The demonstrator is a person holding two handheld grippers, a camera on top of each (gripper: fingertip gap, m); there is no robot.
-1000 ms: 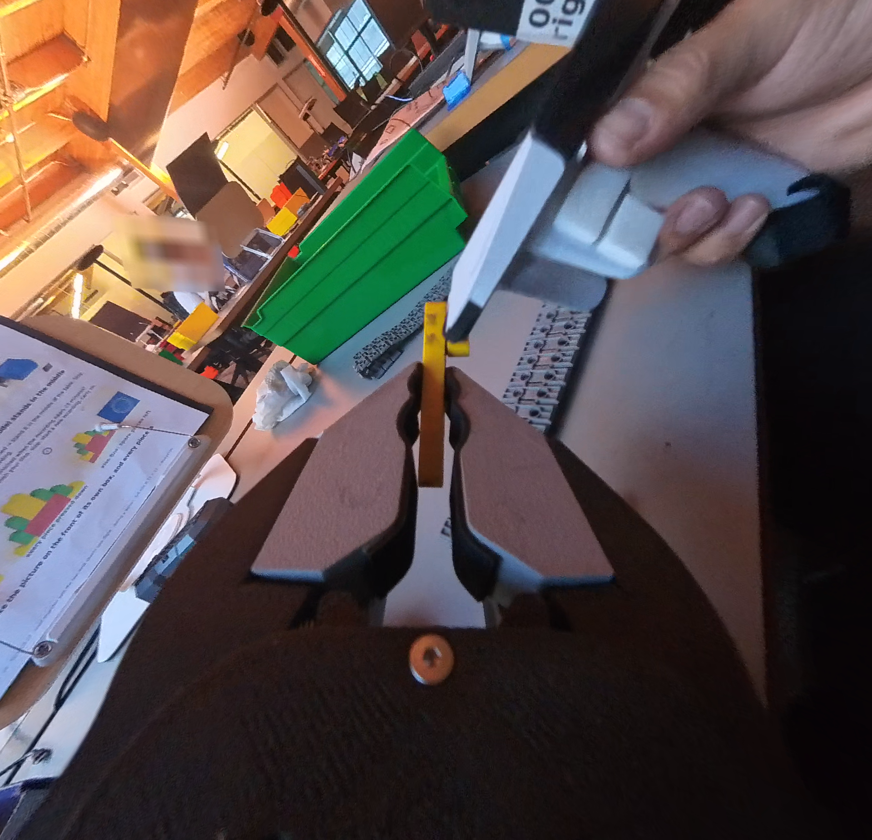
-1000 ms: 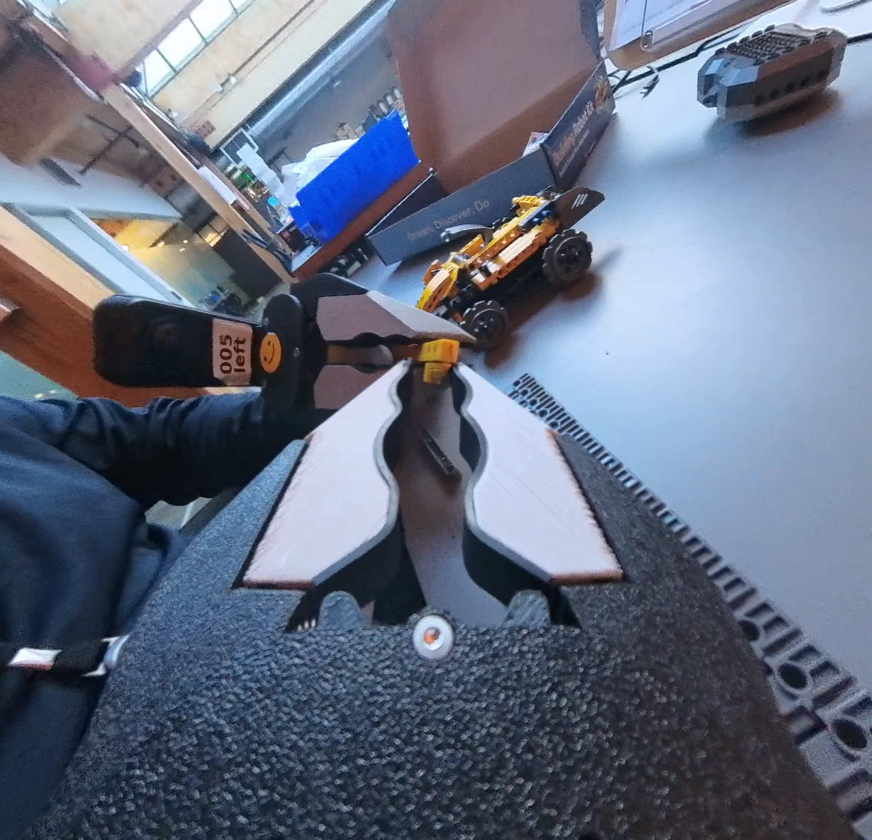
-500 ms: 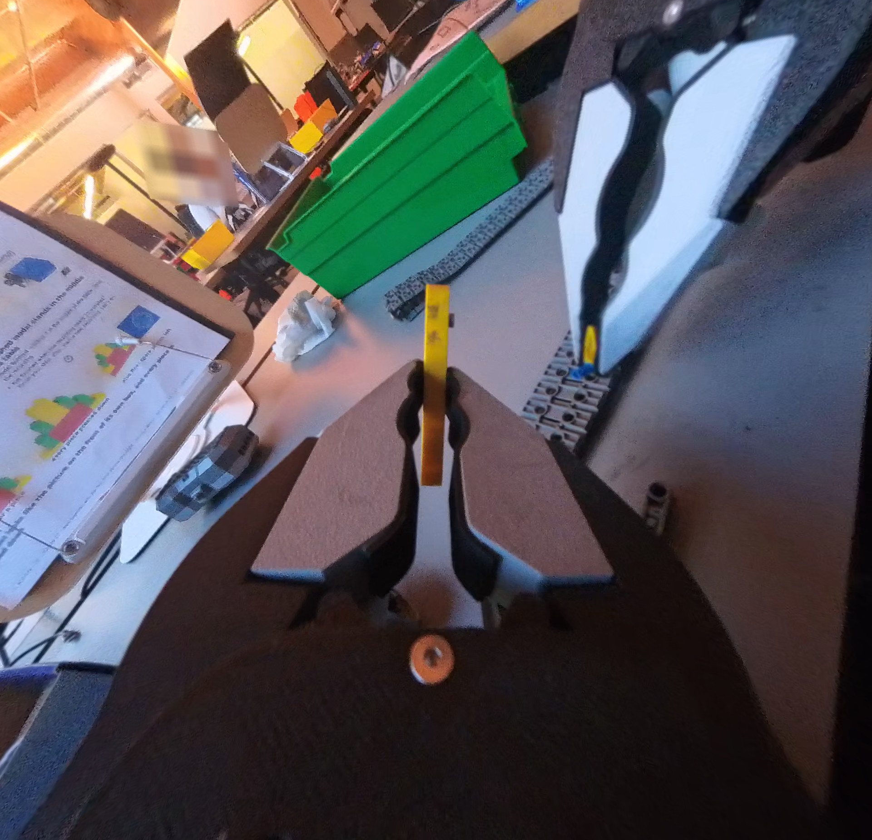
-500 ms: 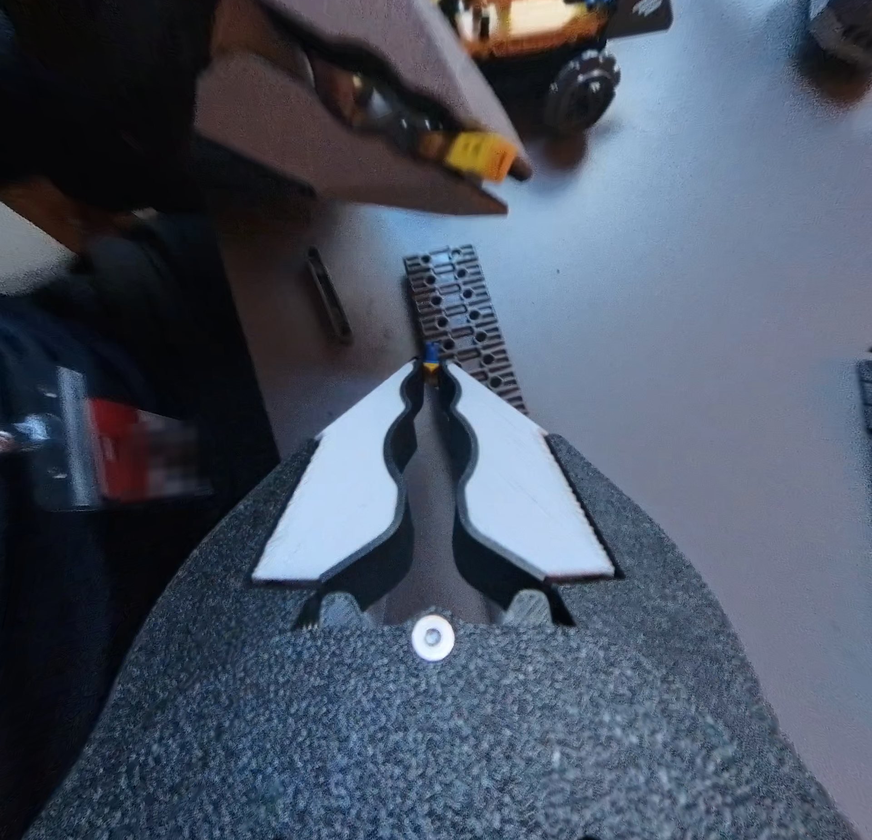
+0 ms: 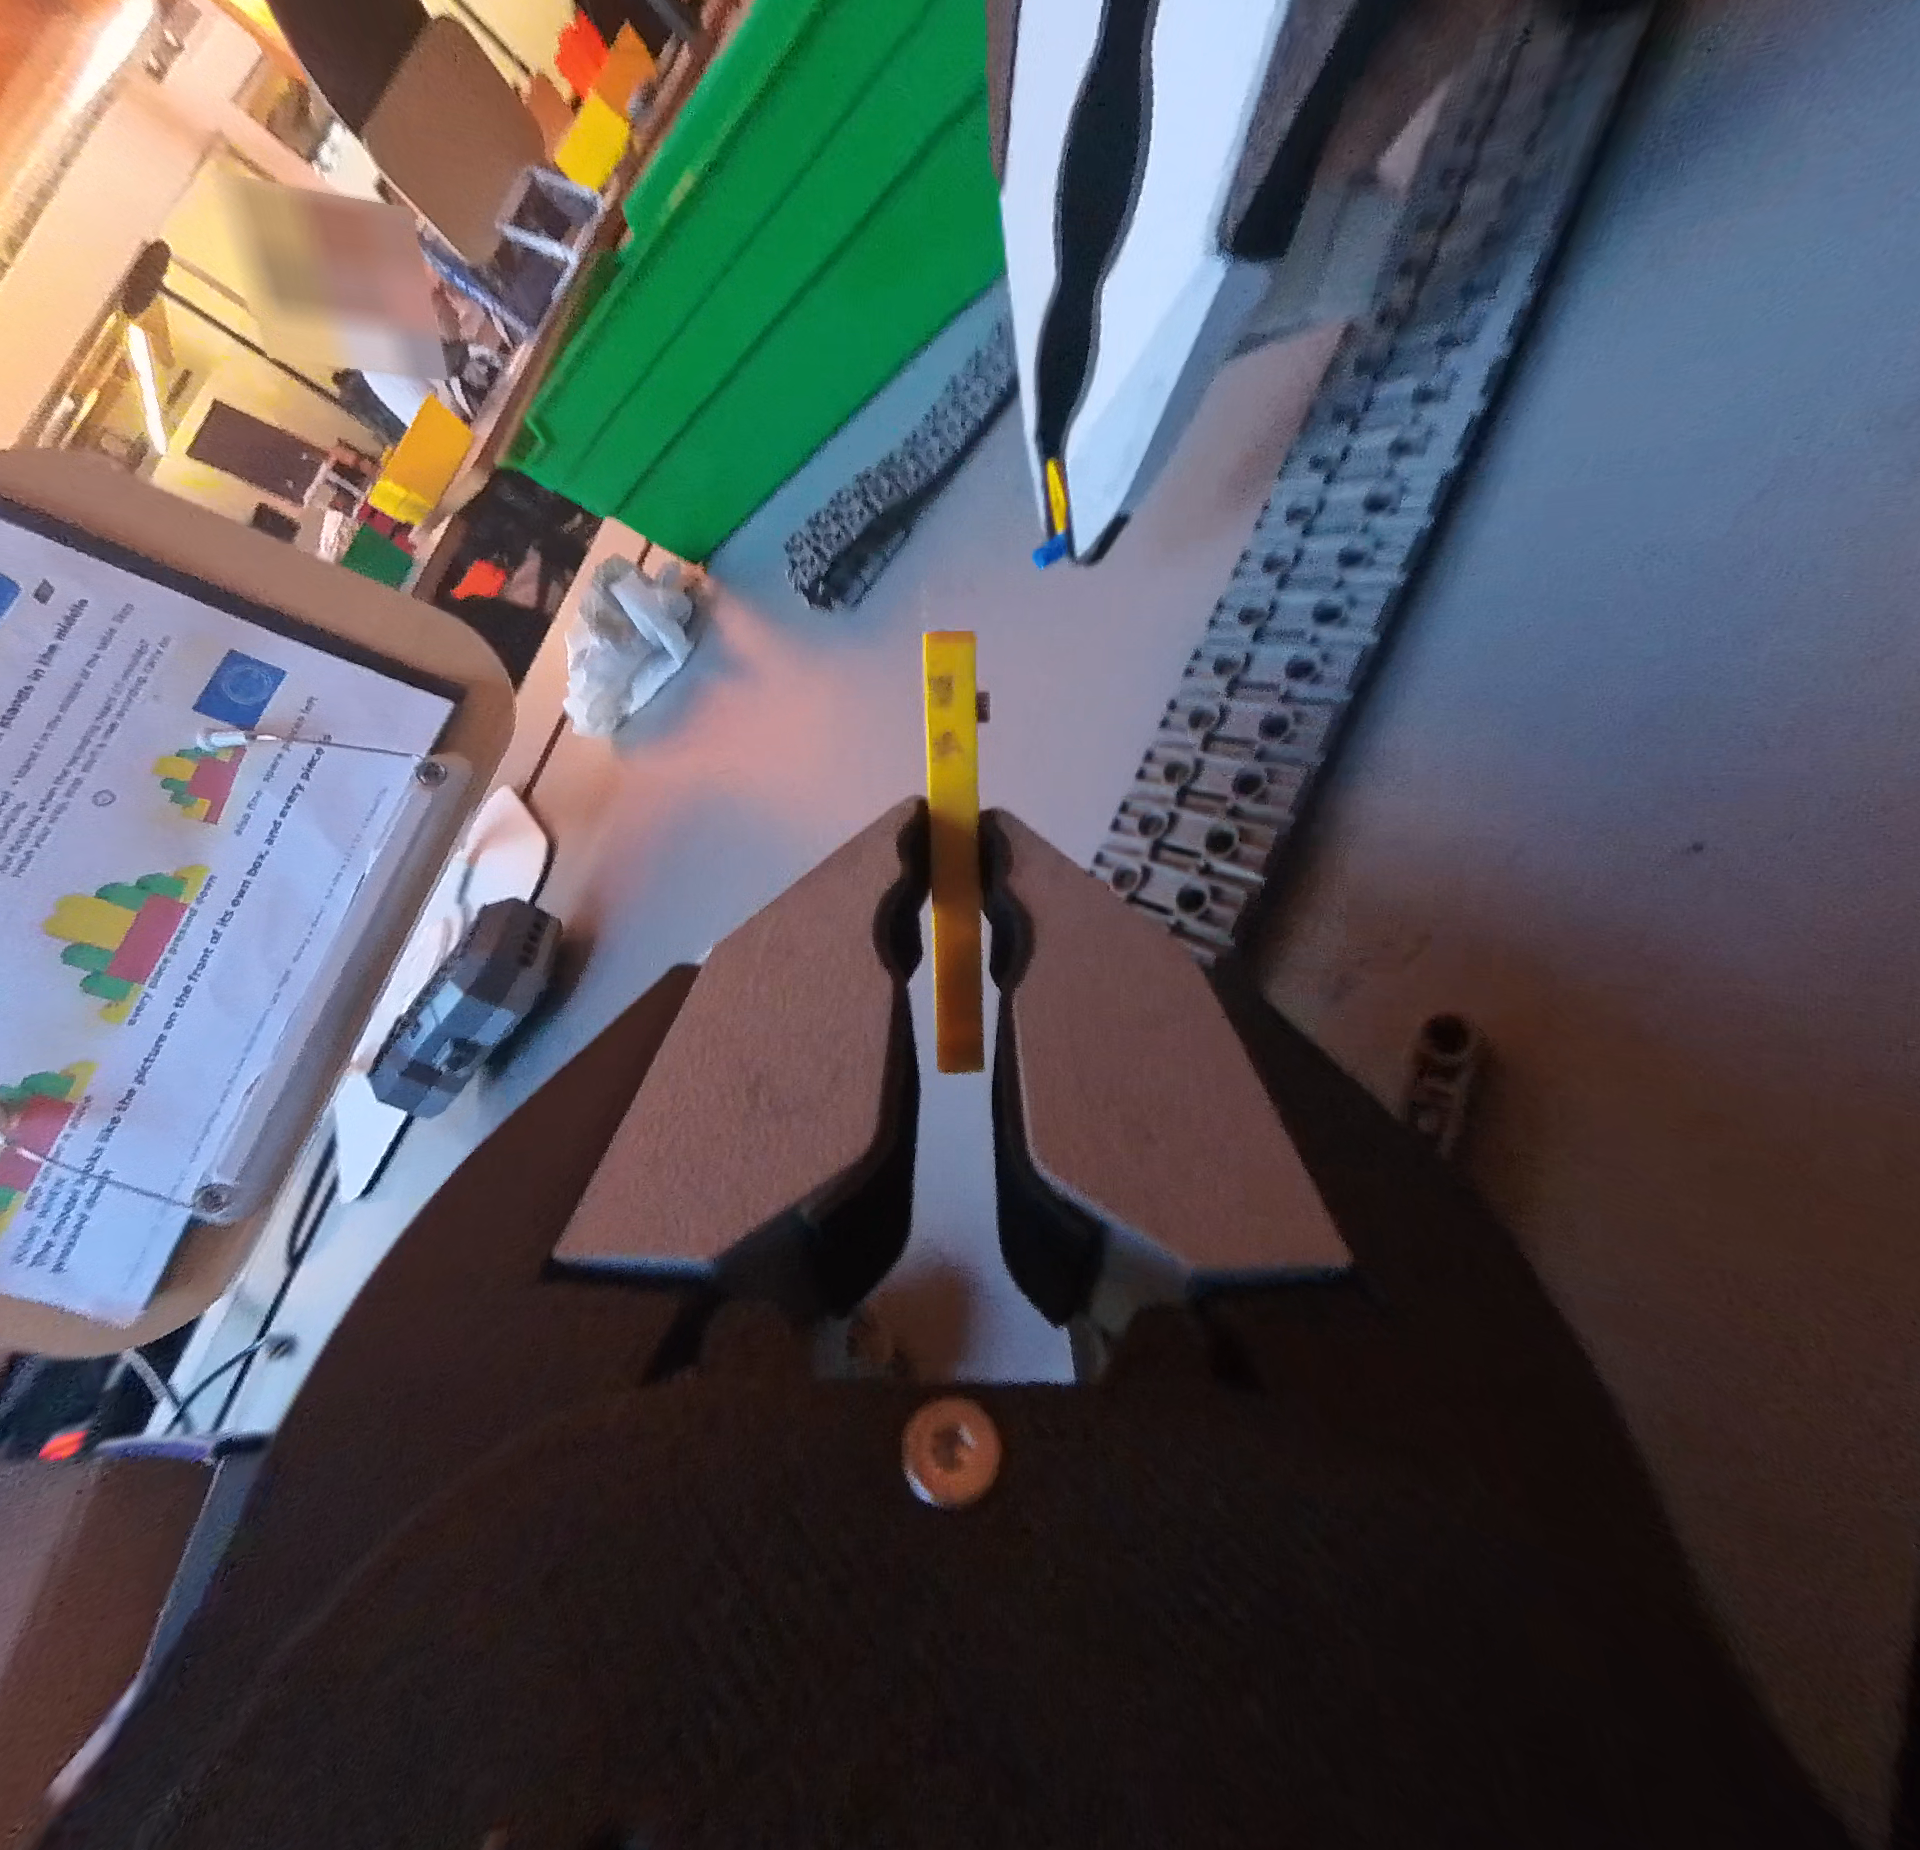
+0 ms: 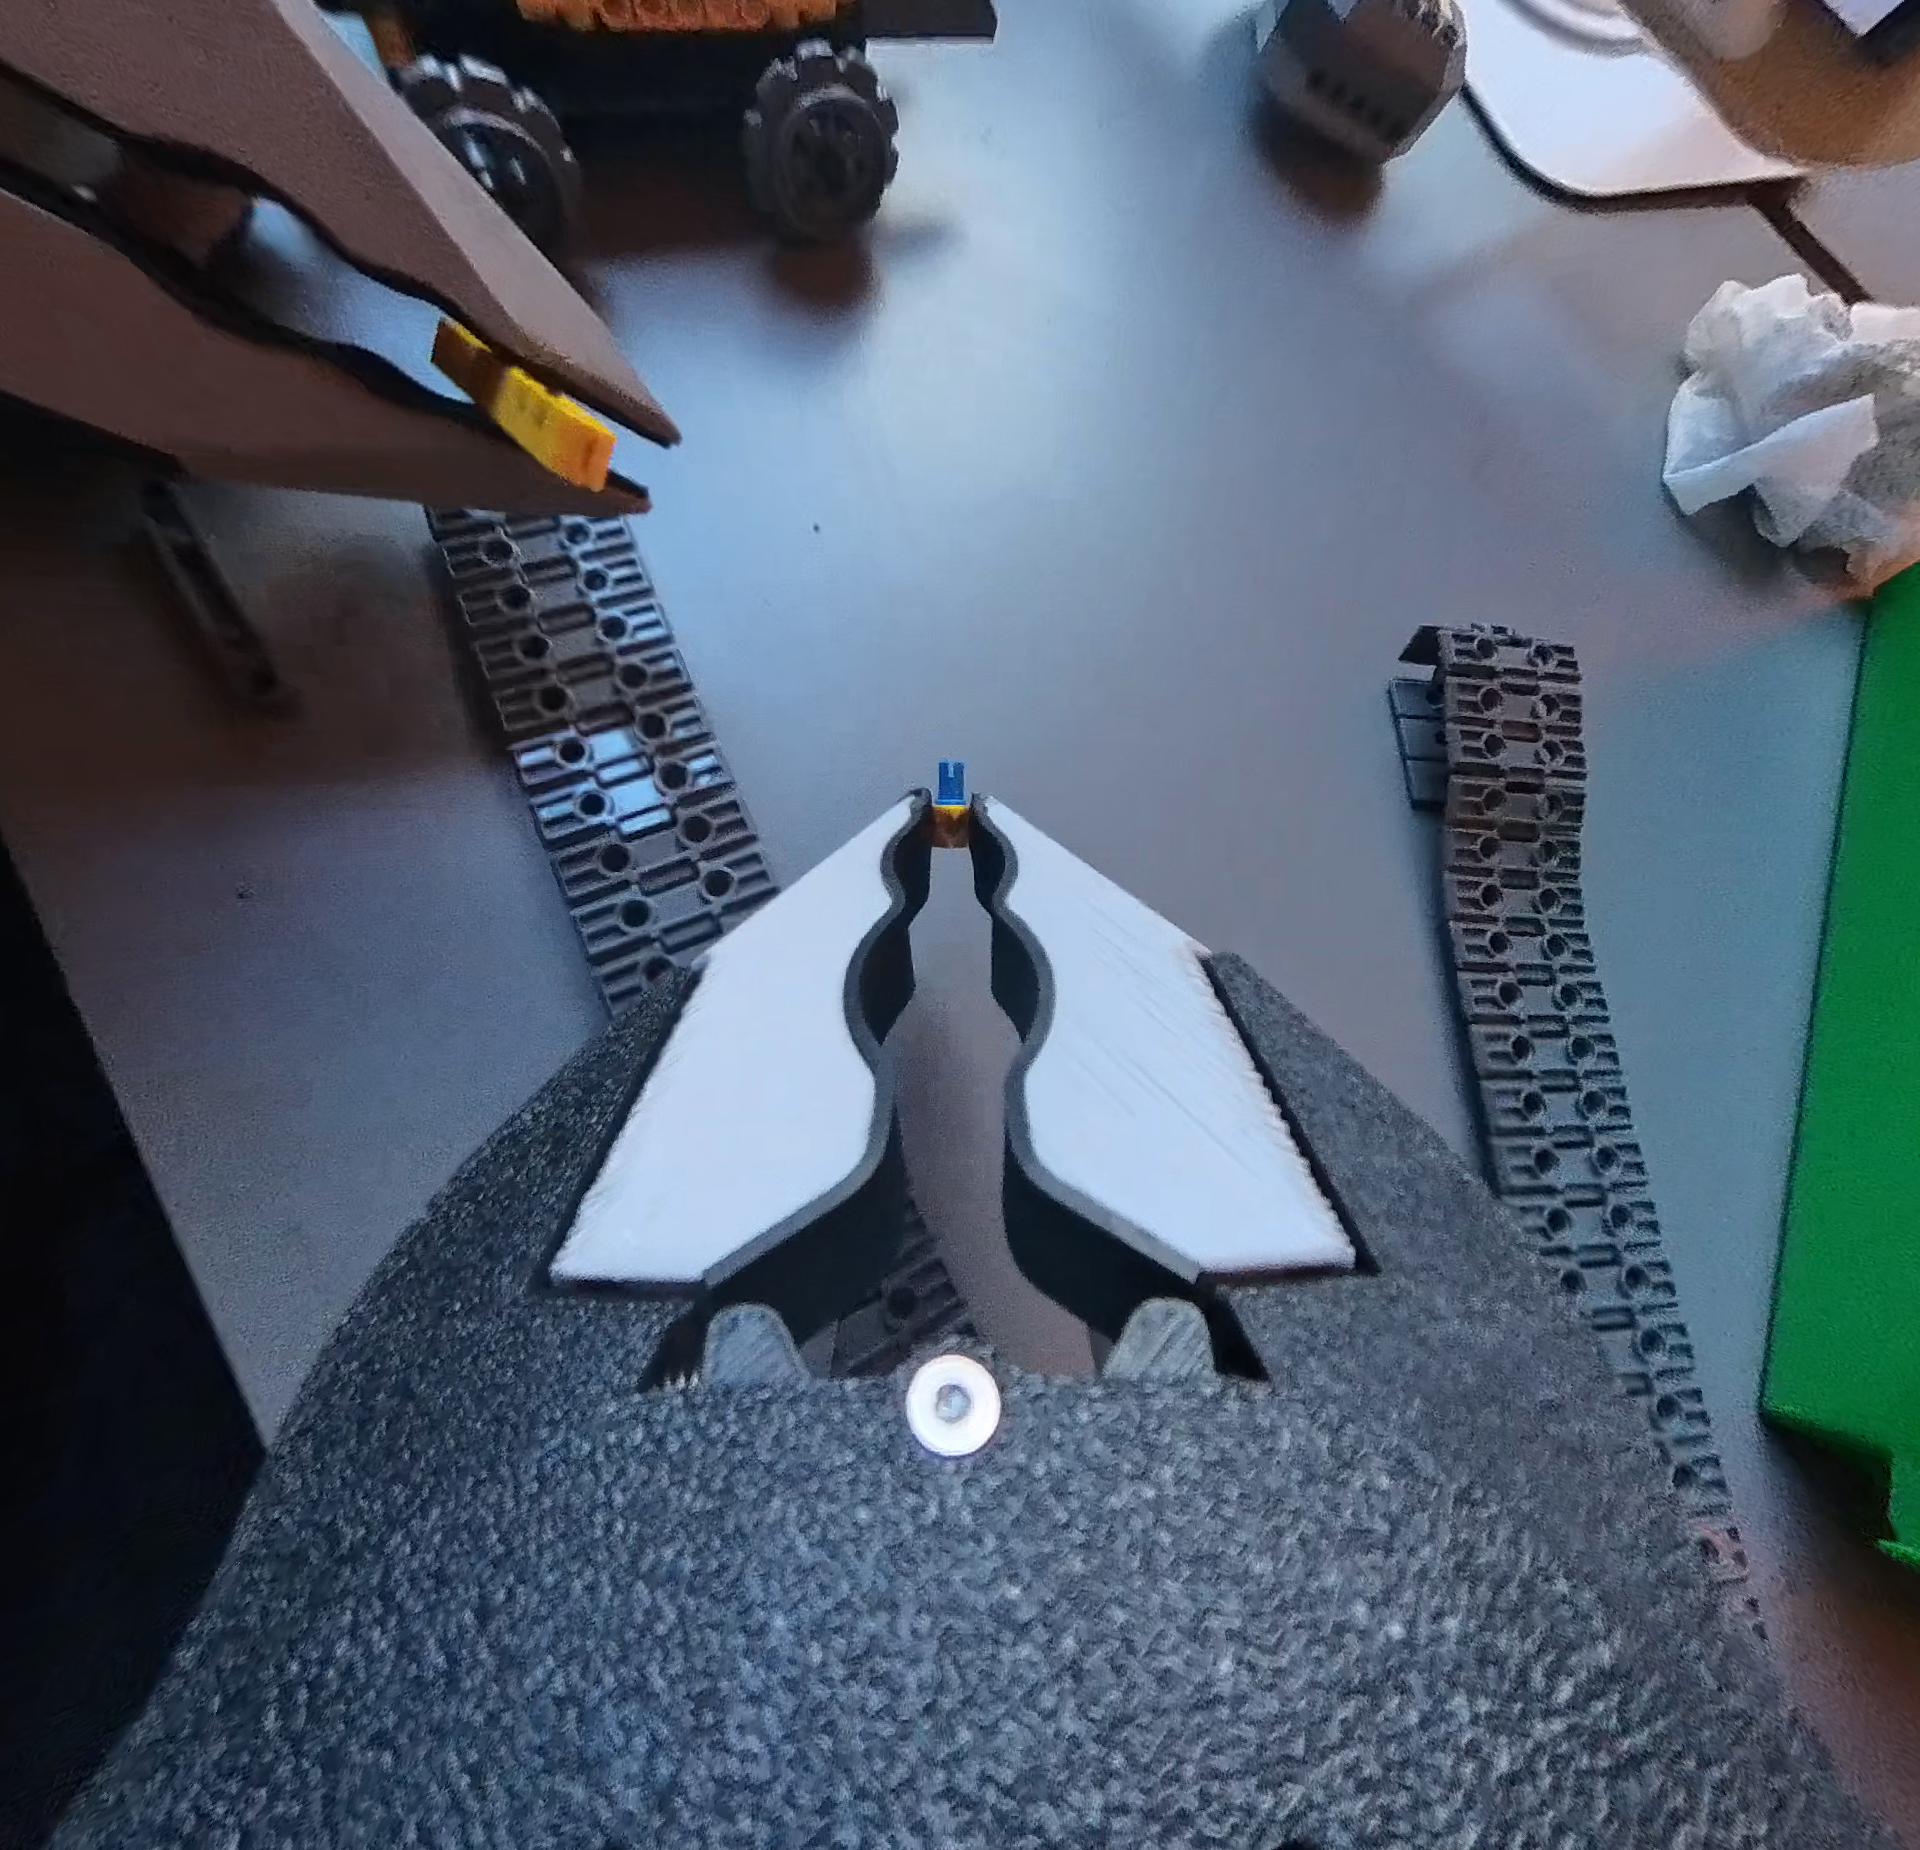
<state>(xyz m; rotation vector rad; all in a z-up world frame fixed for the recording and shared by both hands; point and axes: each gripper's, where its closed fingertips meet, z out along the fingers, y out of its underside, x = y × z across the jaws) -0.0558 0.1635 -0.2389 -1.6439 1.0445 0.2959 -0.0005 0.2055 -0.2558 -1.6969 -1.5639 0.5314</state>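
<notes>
Left wrist view: left gripper (image 5: 954,824) clenched on a flat yellow beam (image 5: 954,761), edge-on, about half sticking out past the tips; a small pin stub shows on its right side.
Left grip, why: pinched low on the beam so the free end with the holes stays exposed, my read.
Right wrist view: right gripper (image 6: 948,808) clamped at the very tips on a small yellow-and-blue pin piece (image 6: 948,801), blue end pointing forward.
Right grip, why: tip-only hold leaves the blue end clear, looks deliberate.
Relative position: the two grippers are apart, not touching; in the left wrist view the right gripper (image 5: 1060,543) hangs far-right above the beam's end, in the right wrist view the left gripper (image 6: 613,465) sits upper left with the beam (image 6: 540,418) poking out.
Table (image 6: 1091,512): grey, both held parts are off it, in the air.
Under the grippers: dark track strip (image 6: 603,720) left, second track strip (image 6: 1527,927) right, curled at its far end.
Far side: orange-black wheeled model (image 6: 665,55), grey block (image 6: 1351,44).
Right edge: crumpled white tissue (image 6: 1787,429), green bins (image 5: 790,273) just past it.
Left edge, left wrist view: board with printed sheet (image 5: 197,865), small dark connector (image 5: 1444,1073) lying near right.
</notes>
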